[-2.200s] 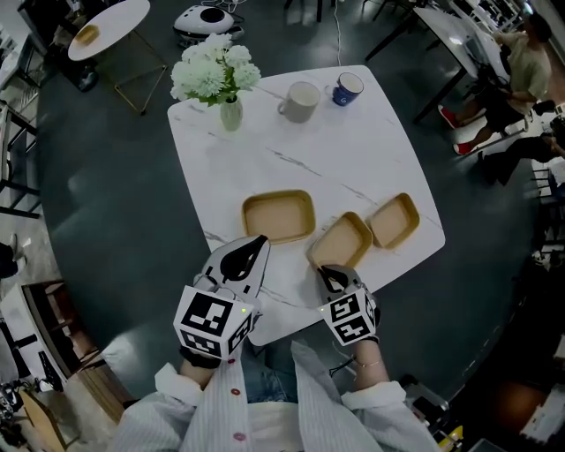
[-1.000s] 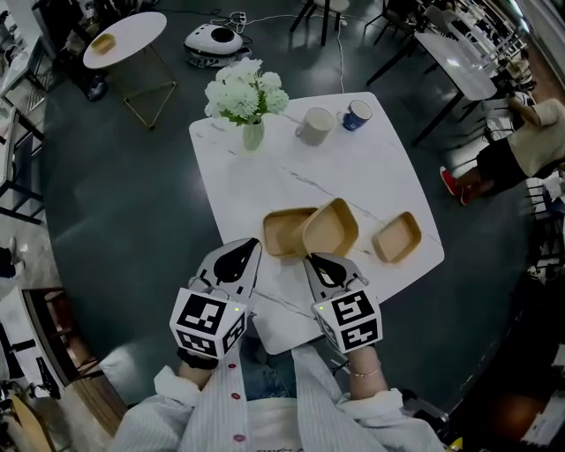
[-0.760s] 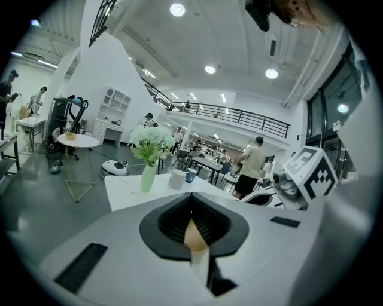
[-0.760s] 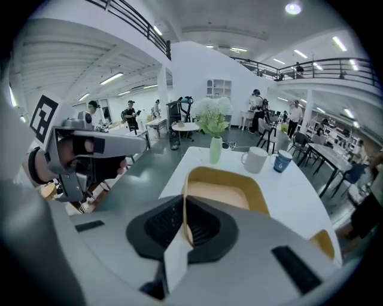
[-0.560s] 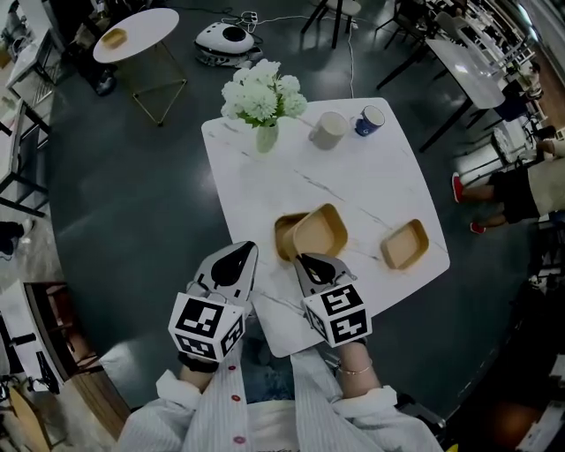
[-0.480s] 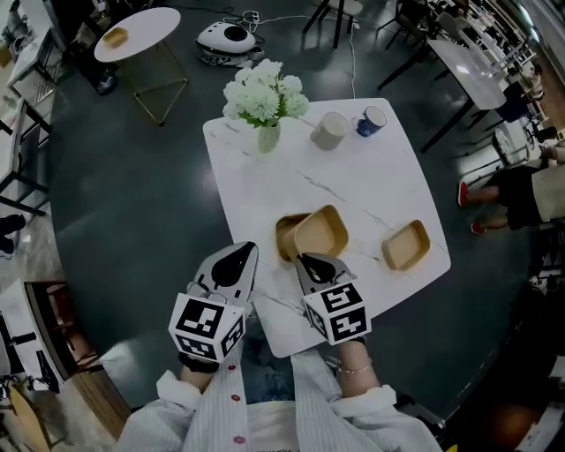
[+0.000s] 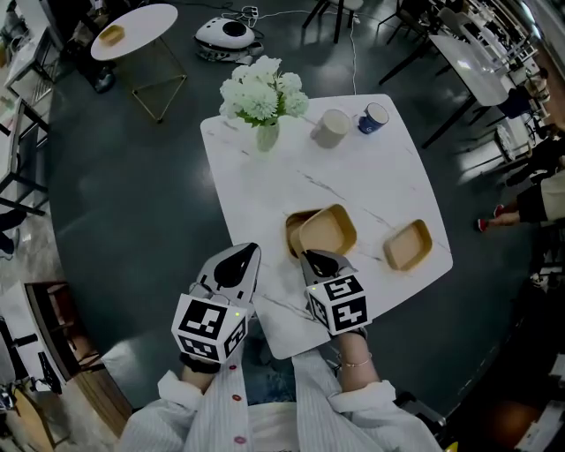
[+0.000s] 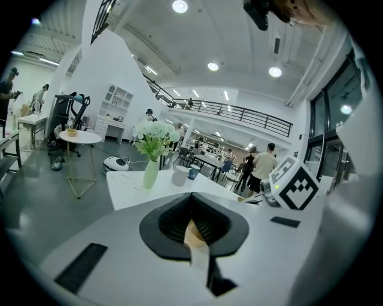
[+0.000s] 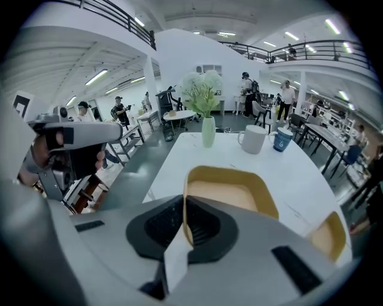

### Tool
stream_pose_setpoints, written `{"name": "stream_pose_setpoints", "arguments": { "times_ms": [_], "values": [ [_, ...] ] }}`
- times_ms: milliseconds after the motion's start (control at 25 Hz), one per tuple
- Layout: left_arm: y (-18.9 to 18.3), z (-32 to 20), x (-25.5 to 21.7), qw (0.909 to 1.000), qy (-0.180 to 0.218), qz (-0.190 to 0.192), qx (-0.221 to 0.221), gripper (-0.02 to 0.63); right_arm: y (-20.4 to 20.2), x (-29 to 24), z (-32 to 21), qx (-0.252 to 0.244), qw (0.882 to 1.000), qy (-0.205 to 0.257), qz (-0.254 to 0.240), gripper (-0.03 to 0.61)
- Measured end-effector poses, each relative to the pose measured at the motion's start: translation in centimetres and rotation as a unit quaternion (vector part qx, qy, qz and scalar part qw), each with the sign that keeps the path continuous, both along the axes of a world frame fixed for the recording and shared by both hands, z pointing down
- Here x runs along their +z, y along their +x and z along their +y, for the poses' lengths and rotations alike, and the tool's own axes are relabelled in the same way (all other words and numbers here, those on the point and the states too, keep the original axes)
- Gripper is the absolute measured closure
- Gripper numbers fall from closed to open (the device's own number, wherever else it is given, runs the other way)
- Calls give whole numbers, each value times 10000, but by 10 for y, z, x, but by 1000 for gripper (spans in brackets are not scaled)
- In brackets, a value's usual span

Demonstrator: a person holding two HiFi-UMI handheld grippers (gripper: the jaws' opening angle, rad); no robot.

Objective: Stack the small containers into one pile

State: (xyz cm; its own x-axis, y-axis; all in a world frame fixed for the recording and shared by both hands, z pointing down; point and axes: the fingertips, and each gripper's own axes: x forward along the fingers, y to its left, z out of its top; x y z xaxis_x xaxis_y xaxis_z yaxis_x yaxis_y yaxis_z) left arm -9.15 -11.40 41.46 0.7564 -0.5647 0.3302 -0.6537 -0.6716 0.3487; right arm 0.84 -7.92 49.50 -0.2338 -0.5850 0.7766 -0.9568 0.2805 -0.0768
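Note:
Three shallow tan containers are on the white marble table (image 7: 371, 168). One container (image 7: 296, 226) lies near the front edge, mostly covered. A second container (image 7: 328, 231) (image 9: 230, 194) hangs tilted over it, and my right gripper (image 7: 320, 261) (image 9: 182, 230) is shut on its near rim. The third container (image 7: 408, 244) (image 9: 331, 236) lies apart to the right. Left of them, at the table's front edge, my left gripper (image 7: 242, 261) (image 8: 194, 230) is shut with nothing in it. Whether the held container touches the one beneath is unclear.
At the table's far side stand a vase of white flowers (image 7: 263, 99) (image 9: 207, 128), a grey mug (image 7: 331, 128) and a blue mug (image 7: 372, 117). A small round table (image 7: 132, 19) and a floor robot (image 7: 228, 33) are beyond. People stand at the right.
My right gripper has lifted the middle container and carried it left until it hangs over the left container. The left gripper has stayed at the table's front edge.

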Motion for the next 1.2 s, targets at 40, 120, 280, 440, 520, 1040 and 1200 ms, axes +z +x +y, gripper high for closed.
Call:
{"name": "stream_pose_setpoints", "arguments": {
  "times_ms": [40,120,280,440,520,1040,1200],
  "values": [
    [1,0,1,10000,-10,-7,14,597,2,2,-2,40,10000,-24,3,555],
    [3,-2,3,10000,-25,-23,37,597,5,6,-7,153,9999,-75,15,555],
    [5,-6,6,10000,-57,-45,44,597,10,13,-19,404,9990,-174,30,554],
    [6,-9,9,9999,-100,-53,52,597,14,17,-27,424,9985,-217,276,552],
    [7,-11,12,9999,-119,-54,55,597,17,19,-29,411,9980,-277,397,552],
    [14,-24,6,9998,-109,79,152,597,58,24,-59,1220,9893,-706,368,554],
    [12,-28,8,9998,-133,59,125,597,75,25,-66,1480,9849,-722,543,552]
  ]
}}
